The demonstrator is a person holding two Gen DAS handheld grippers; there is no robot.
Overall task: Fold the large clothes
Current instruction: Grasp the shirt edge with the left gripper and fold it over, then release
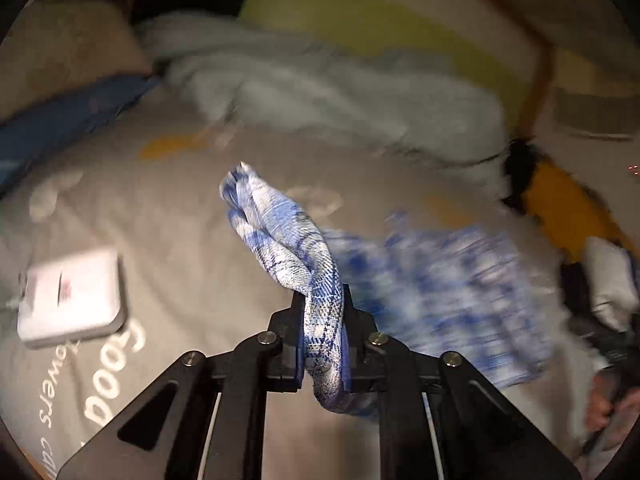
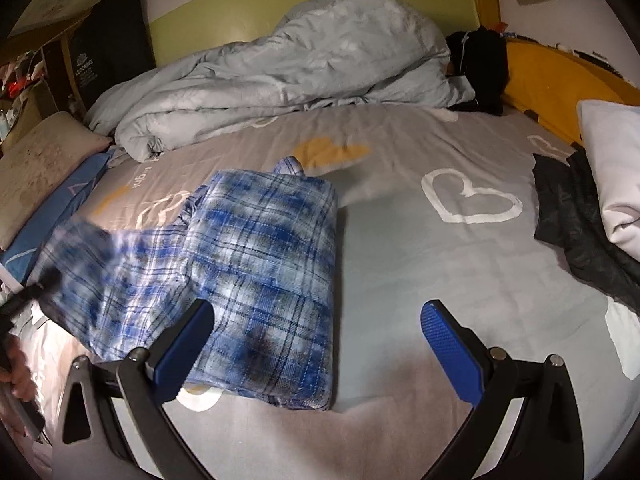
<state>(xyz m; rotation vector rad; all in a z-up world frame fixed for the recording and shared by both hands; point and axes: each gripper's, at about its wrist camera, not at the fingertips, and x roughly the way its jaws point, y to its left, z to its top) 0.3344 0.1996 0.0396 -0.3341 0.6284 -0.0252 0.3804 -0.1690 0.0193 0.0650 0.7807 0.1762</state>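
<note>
Fabric fills my left gripper (image 1: 323, 320): its jaws are clenched on a twisted, bunched rope of the blue plaid shirt (image 1: 288, 248), which rises out past the fingertips and also hangs below them. That hand tilts downward over the grey bedsheet (image 1: 192, 208), and the rest of the shirt trails away to the right, blurred. A white box (image 1: 72, 300) lies on the sheet to the left of my left gripper.

My right gripper (image 2: 320, 324) is released, its blue-padded fingers (image 2: 452, 344) spread wide and angled down at the bed, gripping nothing. Its left finger overlaps the near edge of the plaid shirt (image 2: 272, 264), which lies partly folded on the grey sheet (image 2: 400, 264) with a sleeve stretching off to the left, blurred. At the far left edge my other hand (image 2: 16, 372) shows. To the right lies a dark garment (image 2: 572, 220) beside a white pillow (image 2: 612, 168). Farther back, a pale blue duvet (image 2: 280, 72) is heaped against the green headboard (image 2: 248, 8).
</note>
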